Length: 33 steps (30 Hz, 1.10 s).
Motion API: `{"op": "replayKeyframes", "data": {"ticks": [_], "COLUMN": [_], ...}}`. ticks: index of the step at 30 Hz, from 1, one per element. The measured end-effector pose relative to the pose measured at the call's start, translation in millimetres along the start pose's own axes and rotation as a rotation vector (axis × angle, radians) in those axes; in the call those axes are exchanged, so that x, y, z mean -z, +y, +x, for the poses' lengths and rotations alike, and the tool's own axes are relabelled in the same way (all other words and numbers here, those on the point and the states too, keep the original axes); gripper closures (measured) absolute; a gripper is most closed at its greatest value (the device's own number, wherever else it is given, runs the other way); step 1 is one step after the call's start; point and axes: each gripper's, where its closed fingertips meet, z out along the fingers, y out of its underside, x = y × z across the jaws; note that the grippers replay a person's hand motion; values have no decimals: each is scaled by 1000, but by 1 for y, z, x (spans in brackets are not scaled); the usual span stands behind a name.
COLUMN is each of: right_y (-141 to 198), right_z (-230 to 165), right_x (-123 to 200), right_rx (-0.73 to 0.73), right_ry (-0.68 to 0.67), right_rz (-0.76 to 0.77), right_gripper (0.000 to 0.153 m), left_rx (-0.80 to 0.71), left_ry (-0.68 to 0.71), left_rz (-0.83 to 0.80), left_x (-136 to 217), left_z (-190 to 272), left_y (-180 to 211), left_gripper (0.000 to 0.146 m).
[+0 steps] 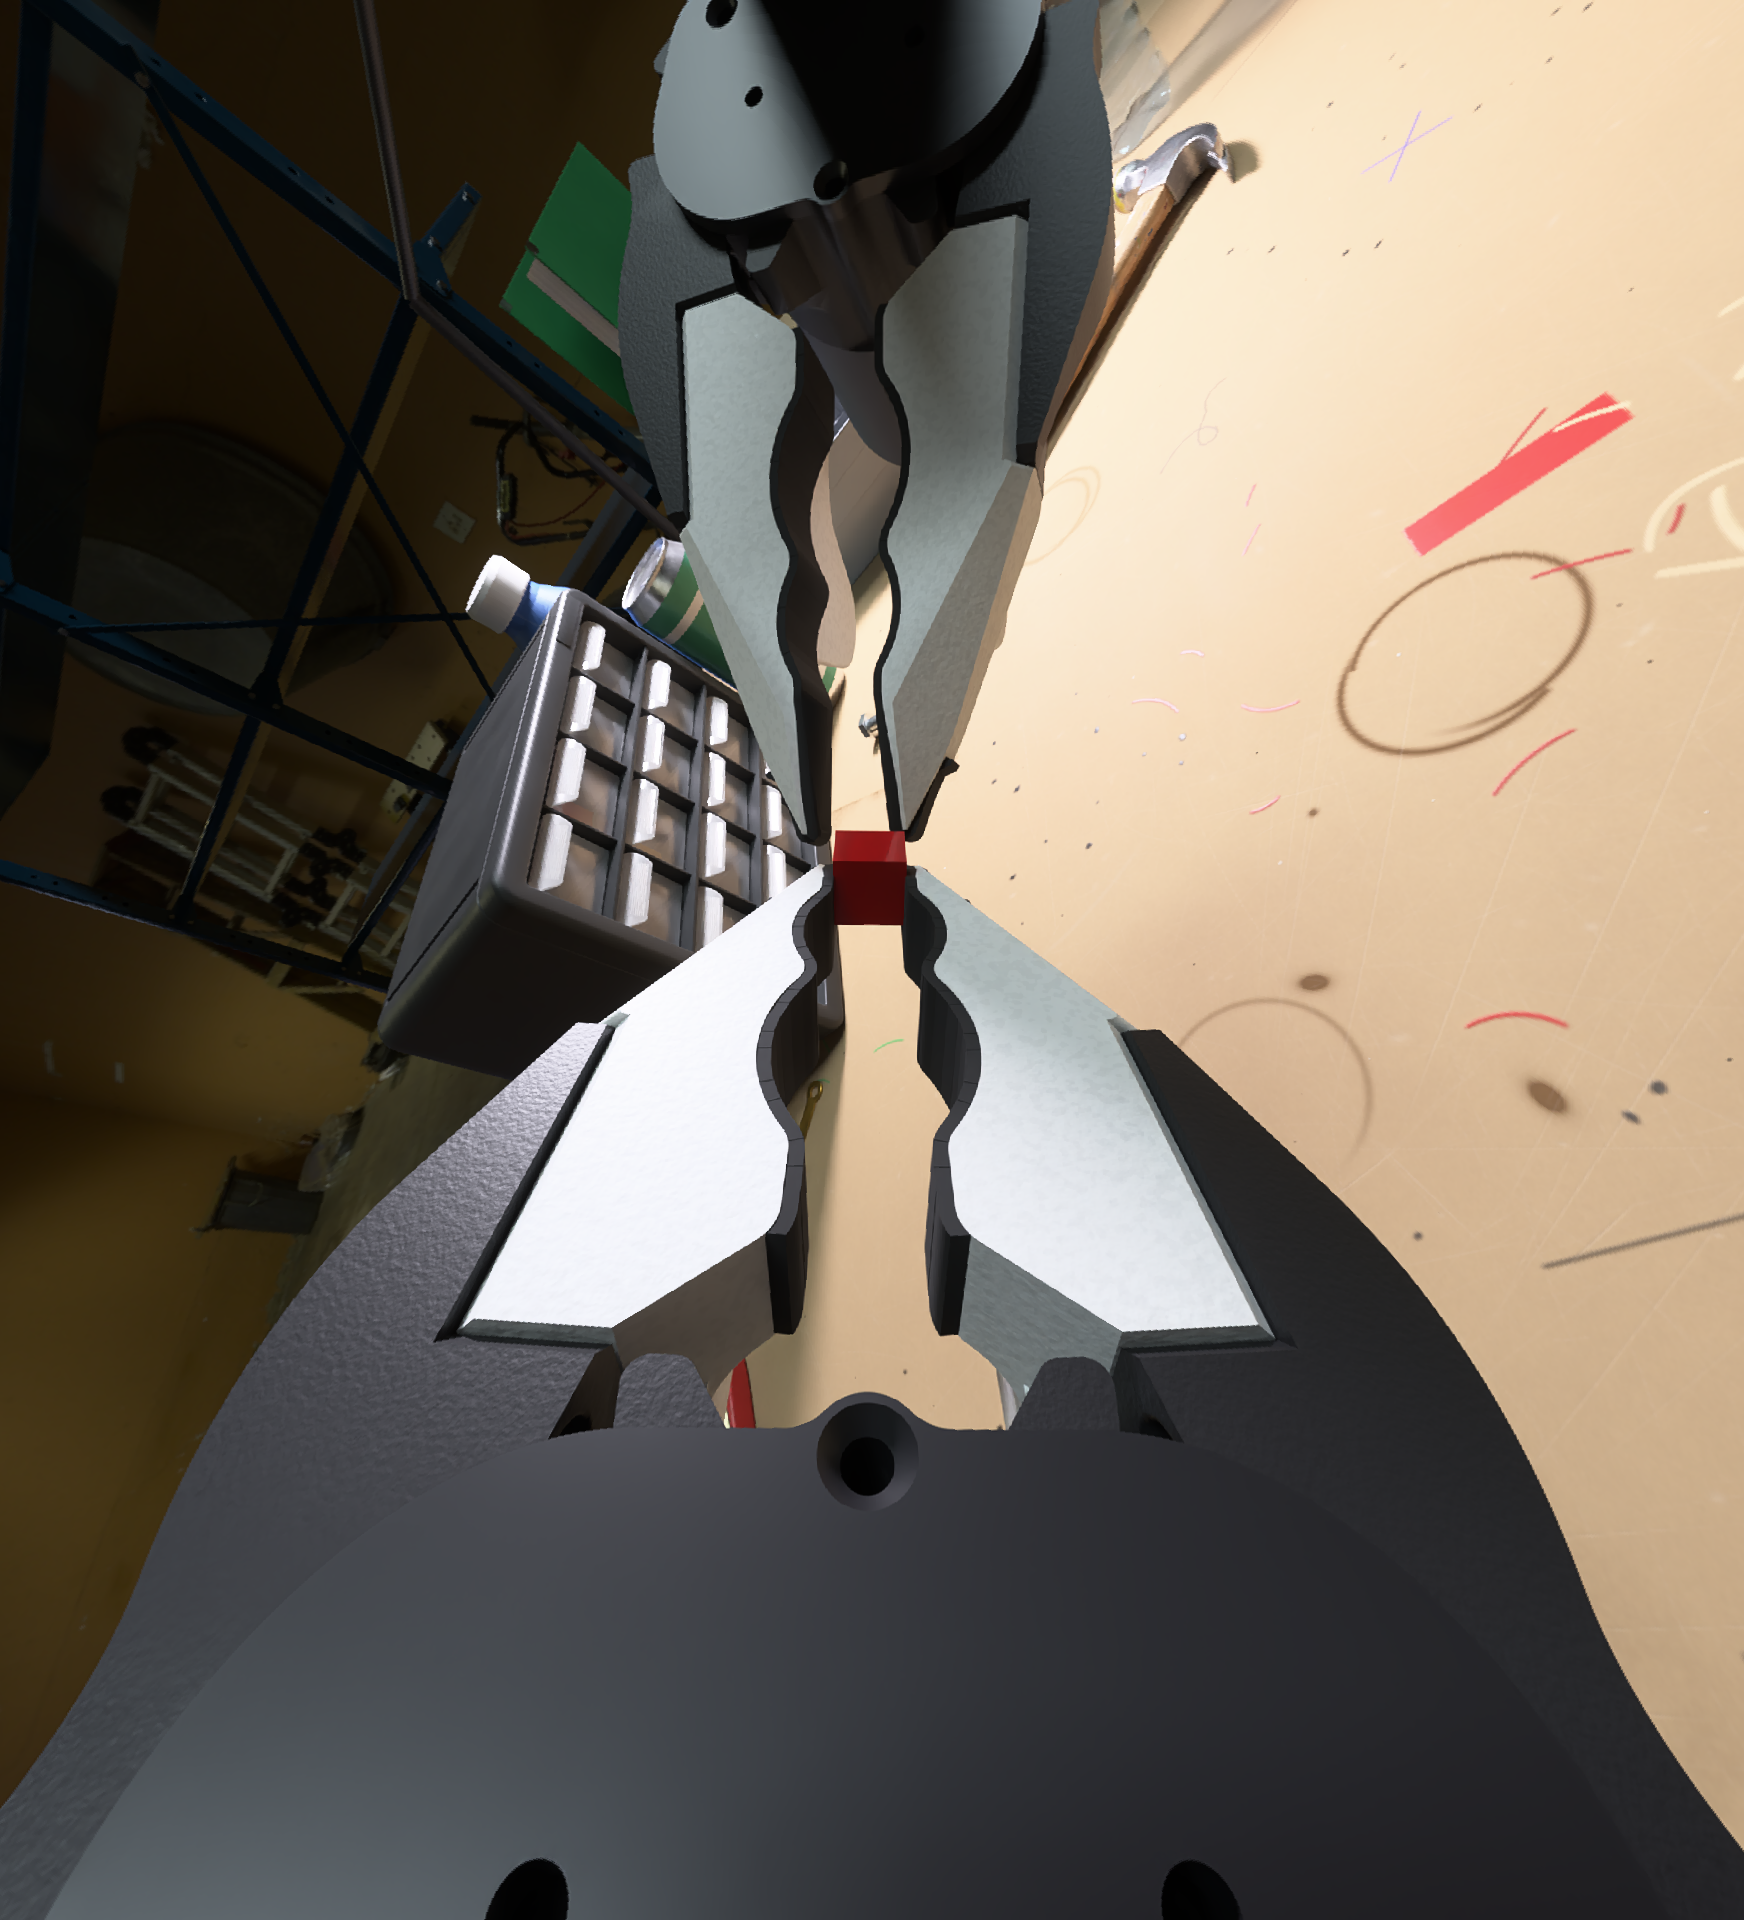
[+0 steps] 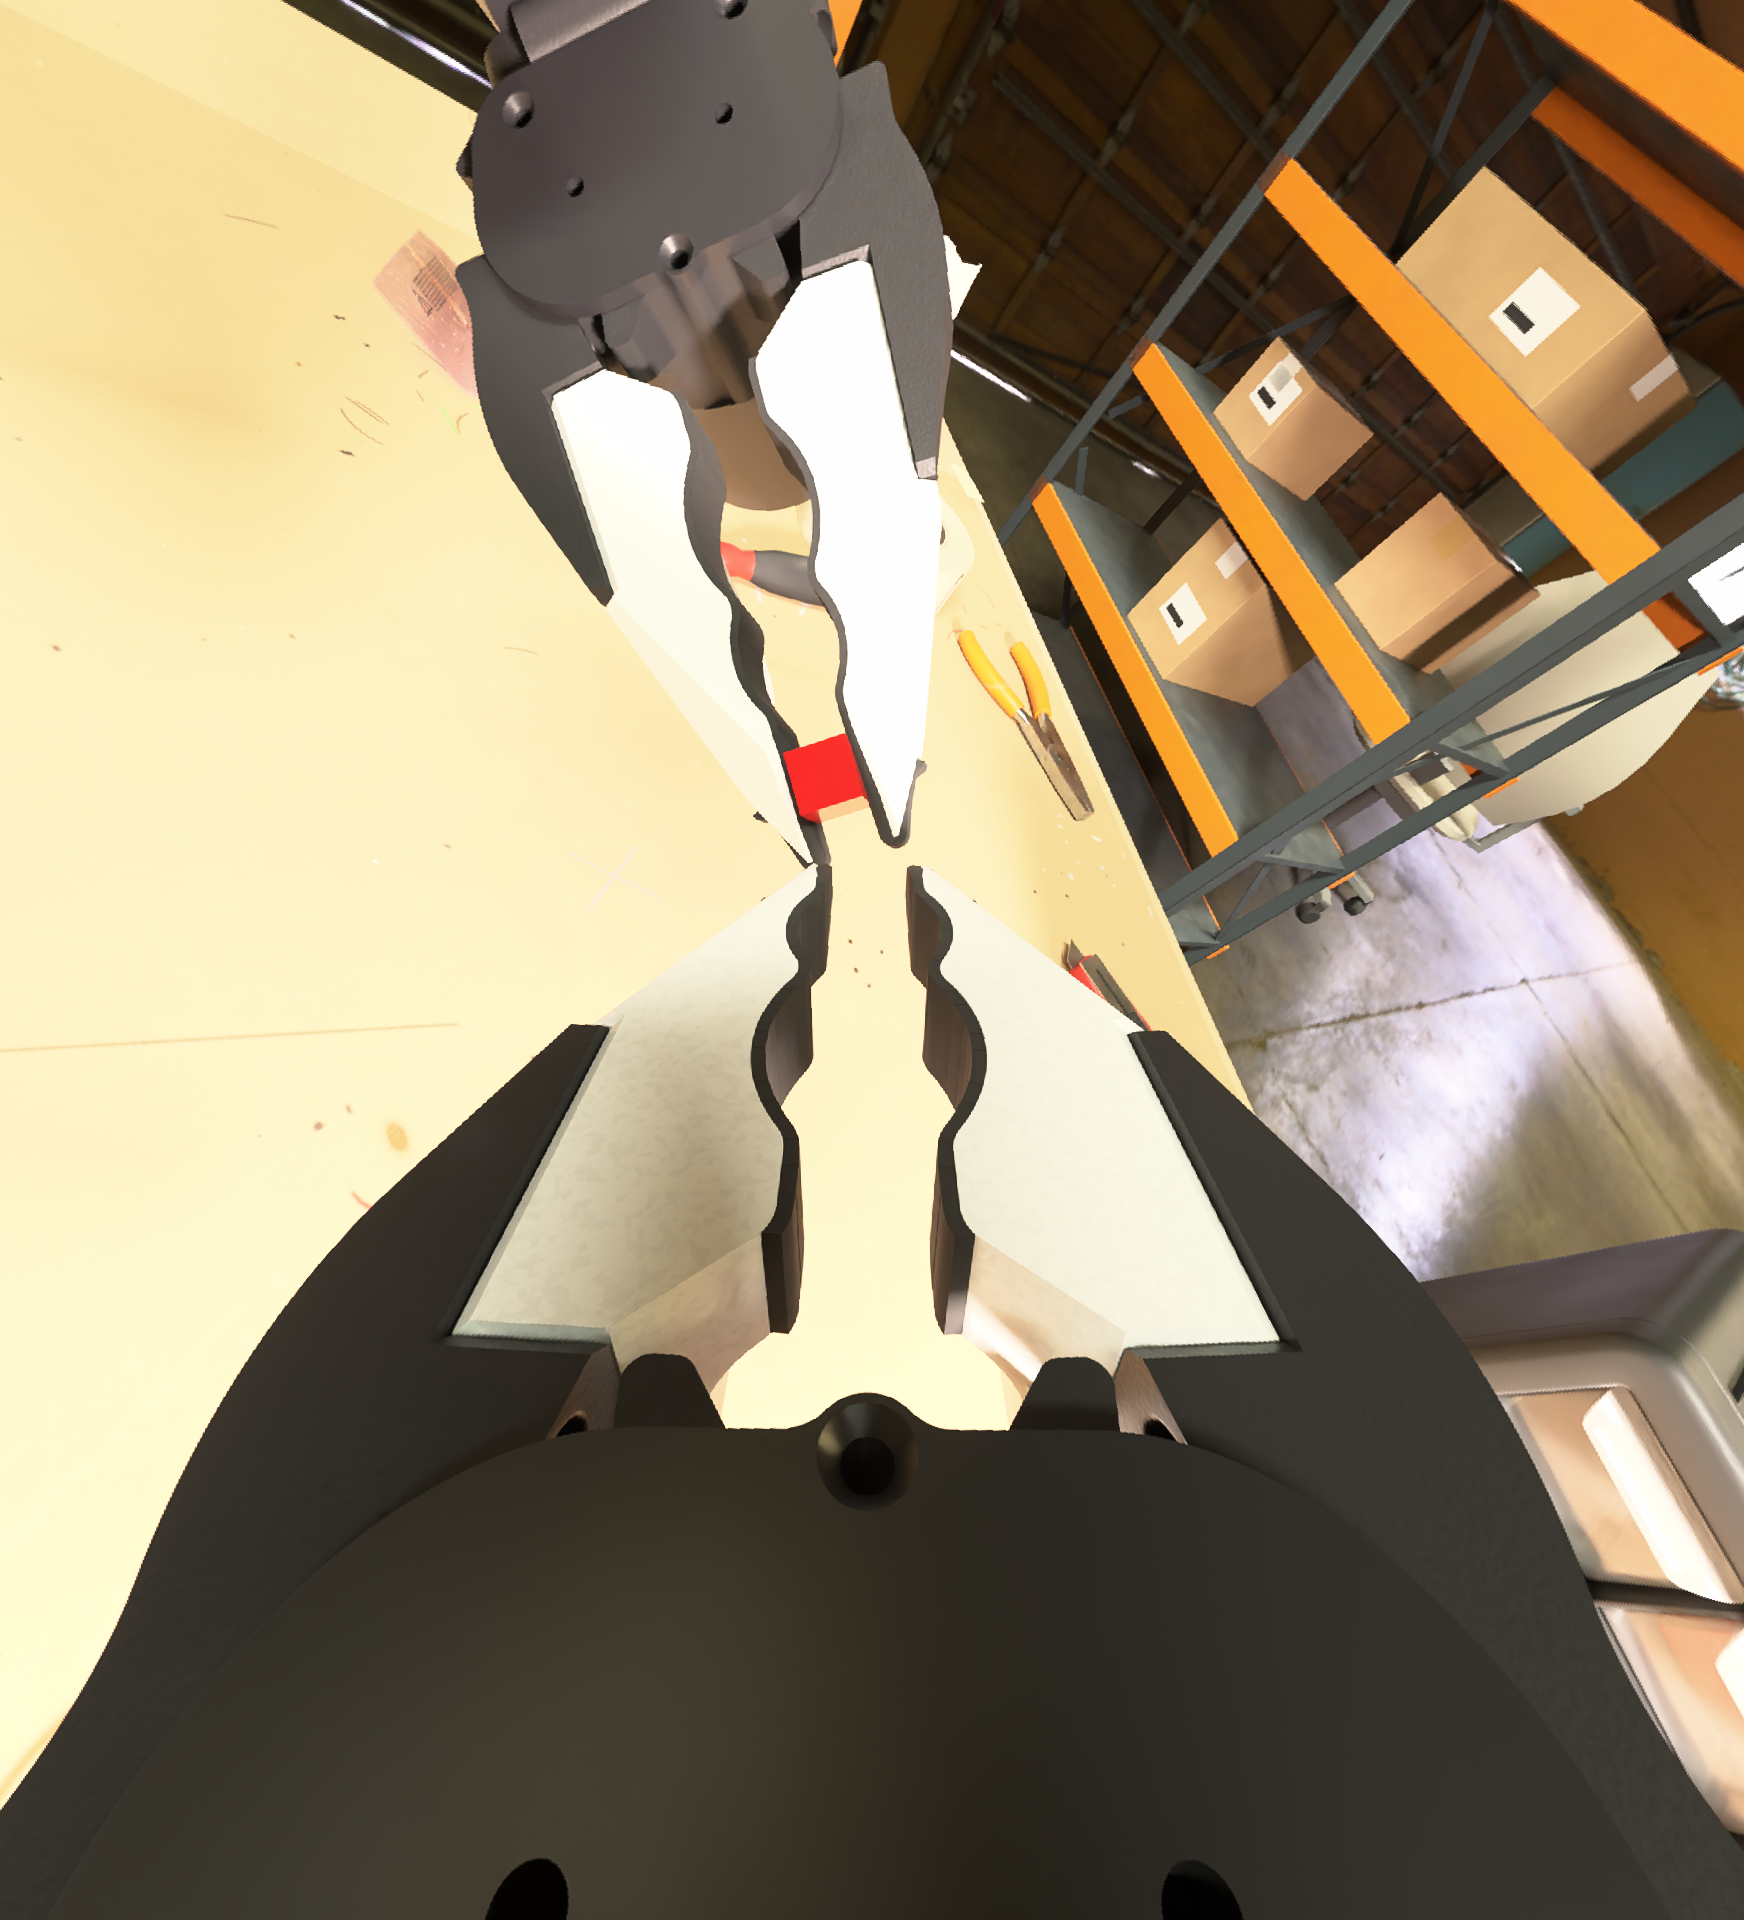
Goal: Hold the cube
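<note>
The red cube (image 1: 868, 891) sits clamped between the fingertips of the left gripper (image 1: 869, 902), which presses on its two side faces; it is held clear above the tan workbench (image 1: 1367, 935). Seen from the right wrist view, the cube (image 2: 822, 774) is wedged between the left gripper's white fingers, a little back from their very tips.

The right gripper (image 2: 869, 883) faces it tip to tip. Its jaws stand apart with nothing between them, and the cube lies just beyond them, slightly left of their centre line. A cube has no long axis to favour, so what matters is the free faces: the two that the left fingers do not cover. In the left wrist view the right gripper (image 1: 860, 821) has its tips just at the far edge of the cube; whether they touch it cannot be told.

The left gripper already has the hold. If the right is to share it, it probably needs a small advance.

Left of the cube stands a grey drawer organiser (image 1: 587, 821).
</note>
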Motion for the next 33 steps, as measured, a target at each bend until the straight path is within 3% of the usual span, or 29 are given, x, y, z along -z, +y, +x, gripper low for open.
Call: {"op": "replayKeyframes", "data": {"ticks": [6,12,17,24,28,33], "right_y": [-5,-16,-16,-16,-24,-31], "right_z": [1,5,6,3,8,22], "right_x": [3,26,20,16,31,59], "right_rx": [54,170,259,396,246,-129], "right_ry": [8,37,101,169,108,-25], "right_rz": [61,141,116,84,173,258], "right_gripper": [138,134,124,126,125,110], "left_rx": [-14,-29,-108,-172,-296,-482], "left_ry": [-21,-79,-132,-159,-250,-384], "left_rz": [14,31,74,74,65,54], "left_x": [1,9,15,15,18,18], "left_z": [-3,-14,-15,-12,-15,-16], "left_y": [-2,-3,-16,-22,-29,-36], "left_gripper": [135,135,135,135,135,135]}}
